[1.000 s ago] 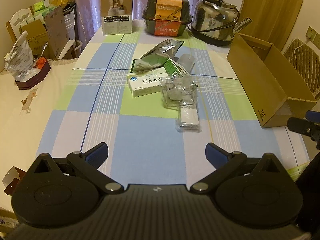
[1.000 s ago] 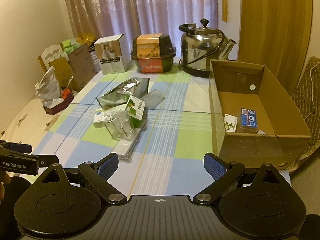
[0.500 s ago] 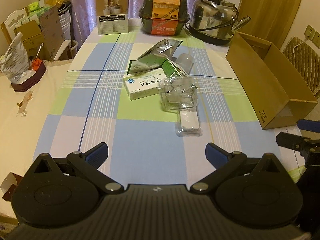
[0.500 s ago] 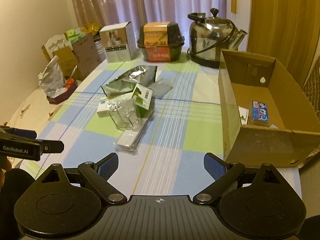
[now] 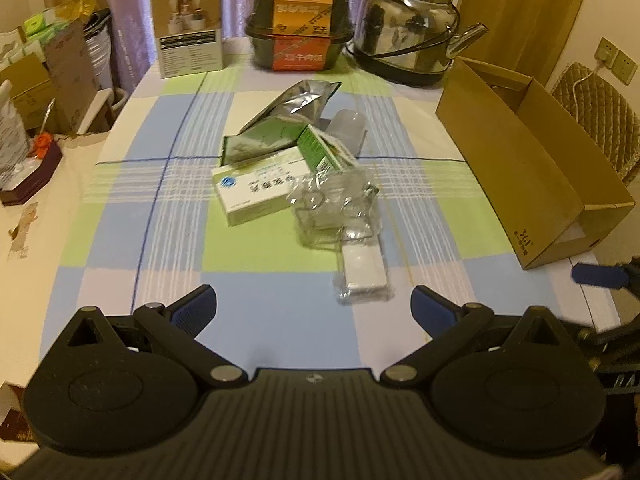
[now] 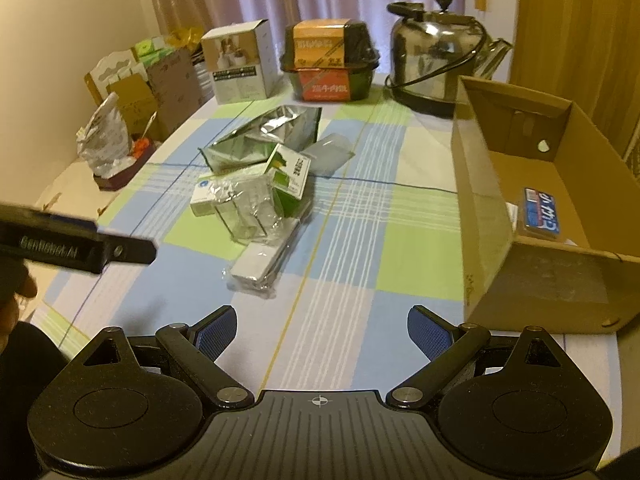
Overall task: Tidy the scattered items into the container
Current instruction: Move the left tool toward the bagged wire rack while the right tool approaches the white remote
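Observation:
A heap of scattered items lies mid-table: a silver foil pouch (image 5: pixel 292 118), a white medicine box (image 5: pixel 256 190), a green-and-white carton (image 5: pixel 324 152), crumpled clear plastic packaging (image 5: pixel 336 208) and a flat white packet in a clear wrapper (image 5: pixel 364 270). The open cardboard box (image 5: pixel 532 160) stands at the right edge; in the right wrist view this cardboard box (image 6: pixel 480 200) holds a blue packet (image 6: pixel 541 213). My left gripper (image 5: pixel 314 306) is open and empty, short of the white packet. My right gripper (image 6: pixel 318 334) is open and empty over the cloth, with the white packet (image 6: pixel 256 266) ahead to its left.
At the table's far end stand a white product box (image 5: pixel 188 28), a dark lidded food container (image 5: pixel 300 32) and a steel kettle (image 5: pixel 412 28). Boxes and bags crowd the left side (image 5: pixel 32 92). The checked tablecloth (image 5: pixel 180 240) covers the table.
Both grippers have moved forward toward the heap, which looks larger. The left gripper's finger now reaches further into the right wrist view. Nothing has been picked up.

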Demonstrator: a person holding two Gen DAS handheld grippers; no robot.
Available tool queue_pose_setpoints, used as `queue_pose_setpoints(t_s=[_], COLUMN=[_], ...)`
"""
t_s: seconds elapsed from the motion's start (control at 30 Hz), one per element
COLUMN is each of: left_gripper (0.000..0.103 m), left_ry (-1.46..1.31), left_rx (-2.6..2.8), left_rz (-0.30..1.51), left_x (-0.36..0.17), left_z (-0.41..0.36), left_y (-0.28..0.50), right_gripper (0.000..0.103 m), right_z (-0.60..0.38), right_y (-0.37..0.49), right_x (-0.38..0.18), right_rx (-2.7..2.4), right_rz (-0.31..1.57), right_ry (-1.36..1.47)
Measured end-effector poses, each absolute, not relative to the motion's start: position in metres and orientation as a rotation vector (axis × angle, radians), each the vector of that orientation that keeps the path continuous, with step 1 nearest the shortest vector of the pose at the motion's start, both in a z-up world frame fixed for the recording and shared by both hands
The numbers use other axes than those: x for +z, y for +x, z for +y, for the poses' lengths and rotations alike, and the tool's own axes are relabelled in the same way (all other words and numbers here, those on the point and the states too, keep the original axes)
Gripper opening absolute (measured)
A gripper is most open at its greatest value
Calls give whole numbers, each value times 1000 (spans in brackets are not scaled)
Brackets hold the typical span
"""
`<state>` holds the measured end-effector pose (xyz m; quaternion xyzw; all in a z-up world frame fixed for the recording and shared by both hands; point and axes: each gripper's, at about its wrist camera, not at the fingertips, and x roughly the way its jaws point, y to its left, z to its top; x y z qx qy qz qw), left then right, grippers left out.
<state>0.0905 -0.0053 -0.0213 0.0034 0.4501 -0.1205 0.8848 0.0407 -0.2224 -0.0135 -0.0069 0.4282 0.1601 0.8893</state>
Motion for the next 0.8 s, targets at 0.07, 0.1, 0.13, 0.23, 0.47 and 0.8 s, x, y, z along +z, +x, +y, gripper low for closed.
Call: queue_pose_setpoints(t_s=[0.07, 0.1, 0.13, 0.23, 0.47, 0.8], left_gripper=[102, 102, 102, 102, 102, 100], left_ry=[7, 8, 9, 11, 5, 9], left_rx=[-265, -270, -275, -288, -319, -351], left_rz=[938, 939, 940, 948, 978, 959], left_x=[-25, -27, -29, -38, -69, -110], left_z=[-8, -10, -11, -15, -24, -36], left_y=[101, 106, 110, 125, 158, 198], right_gripper=[97, 97, 97, 97, 97, 97], right_z=[-219, -217, -215, -209, -199, -192], right_y=[45, 47, 50, 58, 81, 102], right_x=[-20, -23, -26, -37, -66, -95], right_rx=[343, 348, 352, 368, 380, 383], right_rz=[896, 900, 903, 915, 956, 975], right_ry=[-24, -30, -36, -48, -63, -57])
